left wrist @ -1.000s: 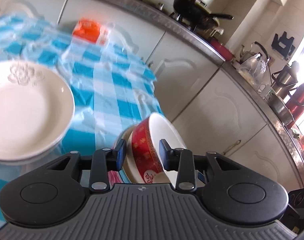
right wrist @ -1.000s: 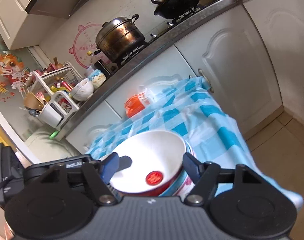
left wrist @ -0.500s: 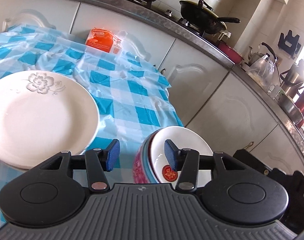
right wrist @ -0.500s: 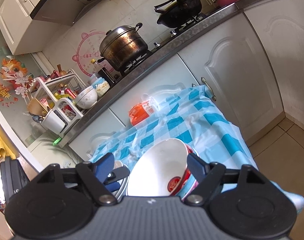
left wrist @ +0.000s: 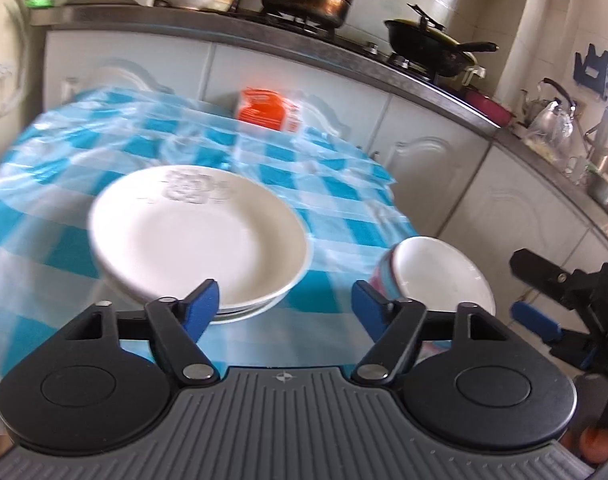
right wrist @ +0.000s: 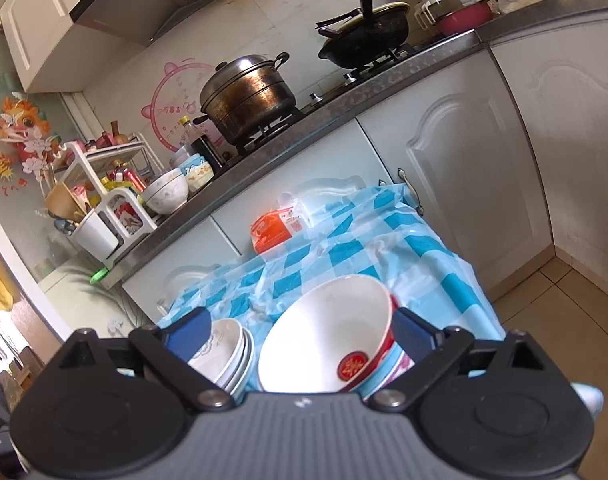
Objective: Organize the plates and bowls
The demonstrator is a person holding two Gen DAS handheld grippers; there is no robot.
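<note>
Left gripper (left wrist: 285, 300) is spread wide with nothing in it, white plates (left wrist: 200, 236) stacked just ahead and a bit left. Right gripper (right wrist: 300, 334) is wide apart too, the red-rimmed bowl (right wrist: 328, 340) between its fingers on the checkered surface (right wrist: 416, 248), unclamped.

Glossy ceramic plate (left wrist: 196, 236); shiny plastic tablecloth (left wrist: 336, 196).

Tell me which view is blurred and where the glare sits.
Left wrist view: motion blur smears the white plate and checked tablecloth; daylight glare washes the right edge. Right wrist view: sharp, the red-rimmed bowl crisp, with fisheye bending of the counter.
</note>
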